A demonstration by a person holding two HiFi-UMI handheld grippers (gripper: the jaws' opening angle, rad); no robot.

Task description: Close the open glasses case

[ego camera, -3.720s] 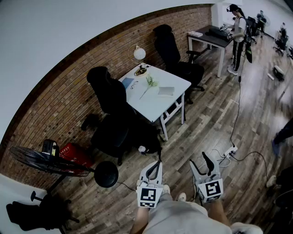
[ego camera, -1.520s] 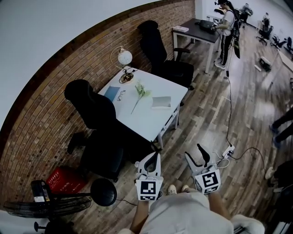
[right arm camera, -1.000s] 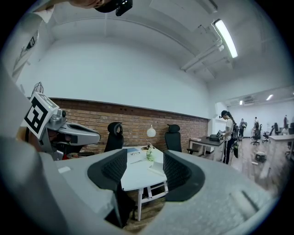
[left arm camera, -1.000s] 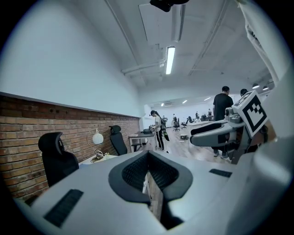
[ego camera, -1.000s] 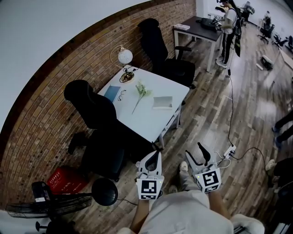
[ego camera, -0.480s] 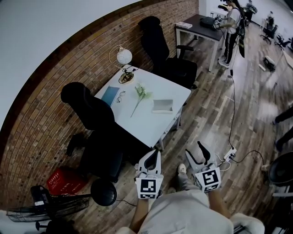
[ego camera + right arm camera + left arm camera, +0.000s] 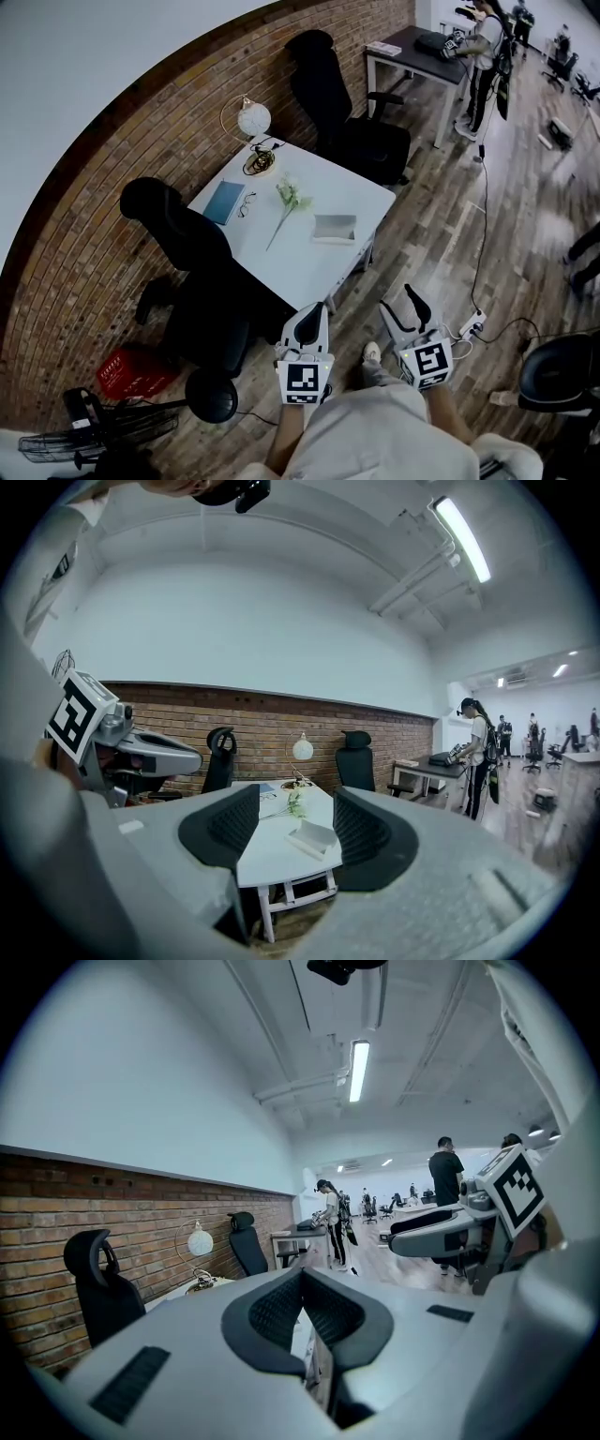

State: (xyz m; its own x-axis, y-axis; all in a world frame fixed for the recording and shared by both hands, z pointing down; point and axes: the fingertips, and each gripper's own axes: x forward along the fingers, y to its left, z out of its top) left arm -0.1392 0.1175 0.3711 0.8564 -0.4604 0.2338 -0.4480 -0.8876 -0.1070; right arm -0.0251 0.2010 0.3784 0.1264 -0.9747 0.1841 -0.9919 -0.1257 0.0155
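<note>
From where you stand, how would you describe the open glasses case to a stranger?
Find the white table by the brick wall. Near its edge away from the wall, beside the flower stem, sits the glasses case. It alone is an open box.

Wooden floor [image 7: 422,246] is lying open up to the white worktop [image 7: 302,264] beside the pale open glasses case [image 7: 335,228]; a black high-backed office chair [image 7: 180,227] is crowding the worktop's left side.

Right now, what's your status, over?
Left hand-held gripper shut, empty; right hand-held gripper open, empty. Glasses case open on white table, unreached. Only wood floor between.
</note>
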